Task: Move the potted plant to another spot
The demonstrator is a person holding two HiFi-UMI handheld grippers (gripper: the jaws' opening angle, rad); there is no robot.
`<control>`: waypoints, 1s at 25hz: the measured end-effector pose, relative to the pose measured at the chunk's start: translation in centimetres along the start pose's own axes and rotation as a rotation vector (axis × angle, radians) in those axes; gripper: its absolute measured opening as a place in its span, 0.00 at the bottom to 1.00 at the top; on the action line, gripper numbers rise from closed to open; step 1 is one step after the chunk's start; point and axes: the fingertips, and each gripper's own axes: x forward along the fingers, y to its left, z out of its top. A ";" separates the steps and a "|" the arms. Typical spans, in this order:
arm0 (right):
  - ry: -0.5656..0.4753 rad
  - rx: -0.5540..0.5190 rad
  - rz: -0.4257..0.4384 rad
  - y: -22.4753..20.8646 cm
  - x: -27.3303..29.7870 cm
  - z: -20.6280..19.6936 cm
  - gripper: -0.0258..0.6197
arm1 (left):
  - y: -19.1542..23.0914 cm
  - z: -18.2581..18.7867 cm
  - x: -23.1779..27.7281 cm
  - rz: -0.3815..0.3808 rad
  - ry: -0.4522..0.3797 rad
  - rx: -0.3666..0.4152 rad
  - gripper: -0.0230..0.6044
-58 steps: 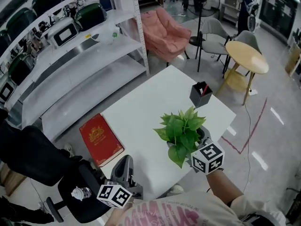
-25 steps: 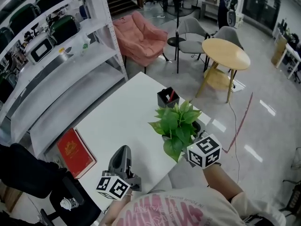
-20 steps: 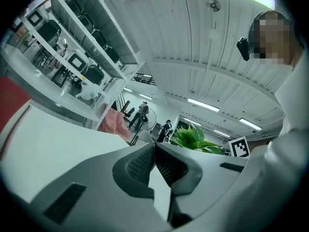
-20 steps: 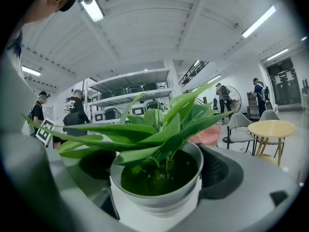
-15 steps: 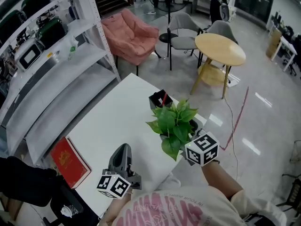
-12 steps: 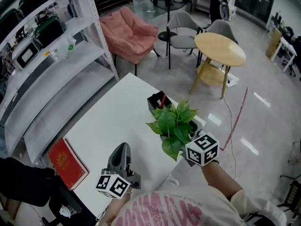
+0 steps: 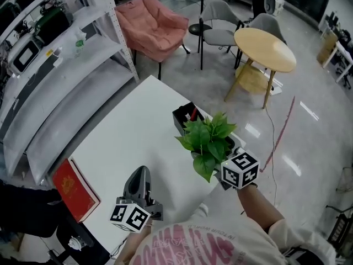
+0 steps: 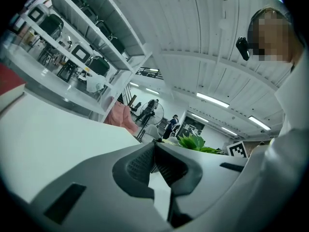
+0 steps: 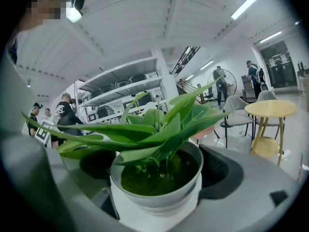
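The plant point(image 7: 208, 139) sits in its white pot between the jaws of your right gripper point(image 7: 225, 160), which press the pot from both sides; its leaves spread over the jaws. It is at the right corner of the desk point(image 7: 127, 142), and you cannot tell whether the pot rests on the top or hangs just above it. Just beside it, along the far edge, stands a black box point(image 7: 186, 116) with something red inside. Your left gripper point(image 7: 140, 178) is near the desk's near edge, well apart from the plant, with its jaws together and nothing between them. A red book point(image 7: 74, 189) lies at the left corner.
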 end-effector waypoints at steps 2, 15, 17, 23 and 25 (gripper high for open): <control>0.003 0.015 0.000 -0.5 0.5 -0.4 0.89 | 0.6 -0.2 0.1 0.013 0.002 -0.001 0.08; 0.013 0.042 -0.023 -2.9 2.1 -2.5 0.89 | 2.7 -1.8 0.9 0.040 0.043 -0.003 0.08; 0.018 0.046 -0.021 -2.9 2.3 -2.8 0.89 | 2.9 -2.0 0.8 0.046 0.049 -0.003 0.08; 0.029 0.050 -0.006 -2.7 2.3 -3.0 0.89 | 2.7 -2.0 0.8 0.044 0.039 -0.023 0.08; 0.029 0.055 -0.001 -2.8 2.4 -3.0 0.89 | 2.7 -2.0 0.8 0.046 0.041 -0.024 0.08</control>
